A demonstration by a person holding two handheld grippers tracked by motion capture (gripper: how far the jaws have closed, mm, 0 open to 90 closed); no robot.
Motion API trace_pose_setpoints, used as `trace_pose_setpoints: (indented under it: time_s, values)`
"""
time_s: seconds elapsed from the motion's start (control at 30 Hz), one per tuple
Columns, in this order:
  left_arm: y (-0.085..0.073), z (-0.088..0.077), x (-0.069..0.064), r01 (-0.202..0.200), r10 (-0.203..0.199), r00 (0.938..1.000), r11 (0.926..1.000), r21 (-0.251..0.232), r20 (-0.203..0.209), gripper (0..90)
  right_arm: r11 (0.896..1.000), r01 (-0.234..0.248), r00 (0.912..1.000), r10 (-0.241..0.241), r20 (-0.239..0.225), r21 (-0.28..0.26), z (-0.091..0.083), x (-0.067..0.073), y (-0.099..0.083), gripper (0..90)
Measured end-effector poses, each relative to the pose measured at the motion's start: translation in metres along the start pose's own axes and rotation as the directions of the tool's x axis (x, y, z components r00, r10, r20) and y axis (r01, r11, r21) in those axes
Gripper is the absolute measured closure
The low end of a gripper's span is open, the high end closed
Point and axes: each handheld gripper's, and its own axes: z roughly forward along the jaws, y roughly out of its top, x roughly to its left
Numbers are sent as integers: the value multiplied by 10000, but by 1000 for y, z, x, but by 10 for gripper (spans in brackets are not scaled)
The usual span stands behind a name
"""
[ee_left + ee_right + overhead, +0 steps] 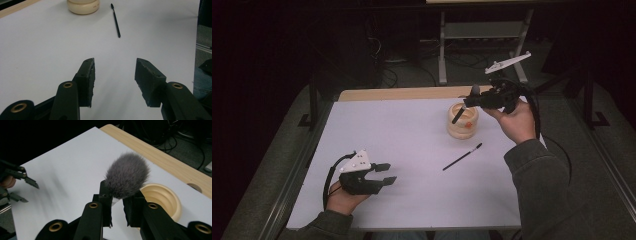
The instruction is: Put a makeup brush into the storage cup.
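Note:
A makeup brush with a fluffy grey head point(127, 175) is clamped in my right gripper point(117, 200), which is shut on it just below the head. In the high view, the right gripper point(469, 101) is raised over a cream round holder point(463, 129) at the table's back right. The brush's dark handle point(458, 116) slants down toward the holder's open mouth point(162, 197). A thin black brush point(462, 157) lies flat on the white table, apart from both grippers. My left gripper point(386, 173) rests open at the front left, with nothing between its jaws point(115, 75).
The white tabletop point(412, 145) has a wooden strip point(402, 93) along its far edge. Something orange point(468, 125) shows on the holder. The left gripper view has the holder point(83, 5) and thin brush point(116, 22) far ahead. Dark floor, cables and a metal stand lie beyond the table.

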Motion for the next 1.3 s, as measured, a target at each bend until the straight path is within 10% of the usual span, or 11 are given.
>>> trace_pose_setpoints:
  time_s: [0.67,1.3]
  values:
    - [-1,-1,3,121,-121,9999,9999,-52,-50,468,9917,-1279,9890,1287,732,-160,10,-35,7,764]
    - [-1,-2,4,12,-12,10000,10000,20,36,445,9868,-1542,9789,1592,1279,-488,19,-48,4,764]
